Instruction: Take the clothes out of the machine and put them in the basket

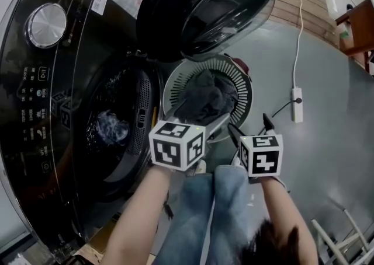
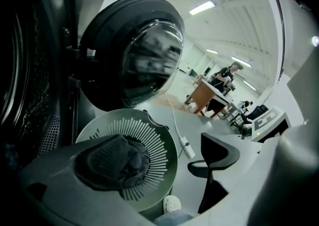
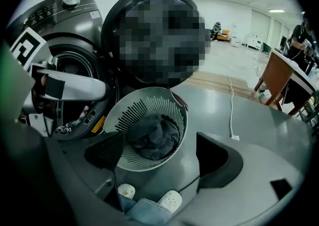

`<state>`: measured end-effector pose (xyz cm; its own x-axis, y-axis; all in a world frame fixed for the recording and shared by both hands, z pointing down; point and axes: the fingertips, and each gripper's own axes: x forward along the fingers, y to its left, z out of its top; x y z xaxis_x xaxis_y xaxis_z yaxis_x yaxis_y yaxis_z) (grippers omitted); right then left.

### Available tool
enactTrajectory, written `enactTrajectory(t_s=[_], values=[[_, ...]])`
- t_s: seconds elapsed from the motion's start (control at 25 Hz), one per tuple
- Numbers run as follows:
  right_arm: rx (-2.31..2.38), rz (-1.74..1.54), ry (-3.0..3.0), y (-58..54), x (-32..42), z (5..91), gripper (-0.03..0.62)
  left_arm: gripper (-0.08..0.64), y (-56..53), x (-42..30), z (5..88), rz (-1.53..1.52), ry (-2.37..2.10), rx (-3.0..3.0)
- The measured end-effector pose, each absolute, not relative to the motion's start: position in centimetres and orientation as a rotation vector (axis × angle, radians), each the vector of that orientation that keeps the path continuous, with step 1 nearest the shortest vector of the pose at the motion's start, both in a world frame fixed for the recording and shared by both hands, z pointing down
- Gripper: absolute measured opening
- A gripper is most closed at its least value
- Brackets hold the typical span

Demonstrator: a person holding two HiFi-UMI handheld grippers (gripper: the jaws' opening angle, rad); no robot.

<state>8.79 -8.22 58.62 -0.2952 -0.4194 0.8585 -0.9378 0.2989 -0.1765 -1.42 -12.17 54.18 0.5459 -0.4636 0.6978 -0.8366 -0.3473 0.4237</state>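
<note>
Blue jeans (image 1: 216,211) and two bare arms fill the bottom of the head view. Each arm holds a gripper with a black-and-white cube on top. On the person's left, the left gripper (image 2: 167,163) has its jaws spread wide, and nothing is pinched between them. It hangs between the mouth of the machine (image 1: 35,100) and the basket (image 1: 241,86), near the basket's rim. On the other side, the right gripper (image 3: 159,155) has its jaws spread wide too, and they hold nothing. It hangs just beside the basket and points down toward it.

The basket is round and pale, with slots all around its wall. It stands on the grey floor (image 1: 327,141) right in front of the machine. A heap of dark grey clothes (image 1: 204,97) lies inside it. The big round door (image 1: 228,1) of the black machine is swung open above the basket. Inside the dark drum sits one small pale blue lump (image 1: 111,126); what it is cannot be told. A silver knob (image 1: 45,24) shines on the machine. Two white shoes (image 3: 169,201) stand near the basket. A white power strip (image 1: 297,104) lies on the floor, well apart from the basket.
</note>
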Motion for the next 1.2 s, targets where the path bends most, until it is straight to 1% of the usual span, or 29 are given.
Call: enactTrajectory(t_s=[0.16, 0.32, 0.8, 1.0, 1.2], values=[[1.215, 0.921, -1.873, -8.6, 8.3, 58.6, 0.456, 0.476, -12.2, -2.1, 54.6, 0.604, -1.084, 1.984], [1.215, 0.913, -1.877, -8.7, 8.0, 59.0, 0.456, 0.476, -12.3, -4.6, 55.6, 0.661, -1.217, 1.956], [1.15, 0.916, -1.878, -6.4, 5.0, 62.1, 0.456, 0.476, -8.8, -13.7, 59.7, 0.832, -1.522, 1.77], [1.071, 0.822, -1.906, -6.8, 3.3, 62.8, 0.456, 0.476, -7.7, -18.0, 60.5, 0.987, -1.684, 1.684], [1.012, 0.765, -1.926, -7.4, 1.2, 62.2, 0.456, 0.476, -6.4, -23.9, 59.9, 1.114, -1.856, 1.488]])
